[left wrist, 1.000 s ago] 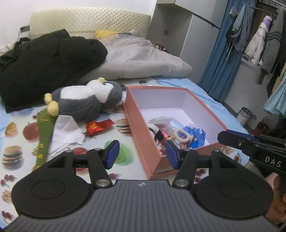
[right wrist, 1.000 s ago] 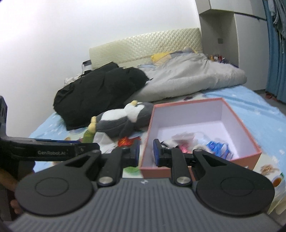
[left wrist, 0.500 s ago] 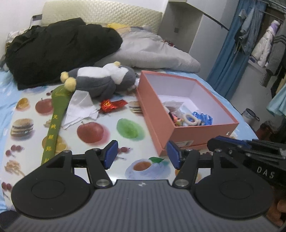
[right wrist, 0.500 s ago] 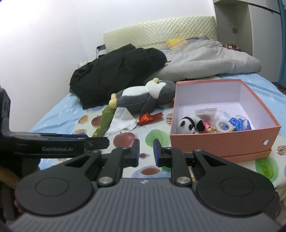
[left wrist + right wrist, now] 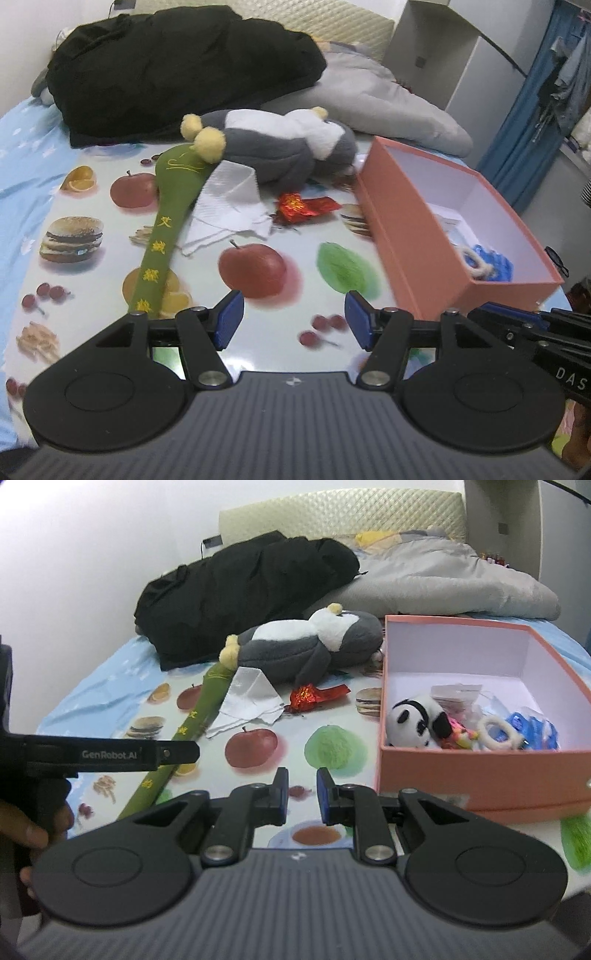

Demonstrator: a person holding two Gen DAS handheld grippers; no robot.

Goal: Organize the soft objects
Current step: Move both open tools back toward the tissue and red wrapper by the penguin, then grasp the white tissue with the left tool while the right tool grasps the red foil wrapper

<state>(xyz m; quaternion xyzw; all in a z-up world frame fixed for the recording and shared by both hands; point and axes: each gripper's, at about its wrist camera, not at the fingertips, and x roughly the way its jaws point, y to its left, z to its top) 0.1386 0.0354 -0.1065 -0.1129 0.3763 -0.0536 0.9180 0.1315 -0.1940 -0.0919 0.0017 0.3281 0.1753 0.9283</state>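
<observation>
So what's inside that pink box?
The box holds a panda plush, a white ring, blue items, paper tags and small colourful bits. Whatever lies beneath them or behind the near wall is hidden.

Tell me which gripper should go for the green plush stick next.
Left, probably. The left gripper is wide open, and the green plush stick ends right beside its left finger. The right gripper has only a narrow gap between its fingers and sits nearer the pink box.

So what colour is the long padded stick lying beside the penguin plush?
Olive green with yellow embroidered characters along it; the long padded stick shows best in the left wrist view.
</observation>
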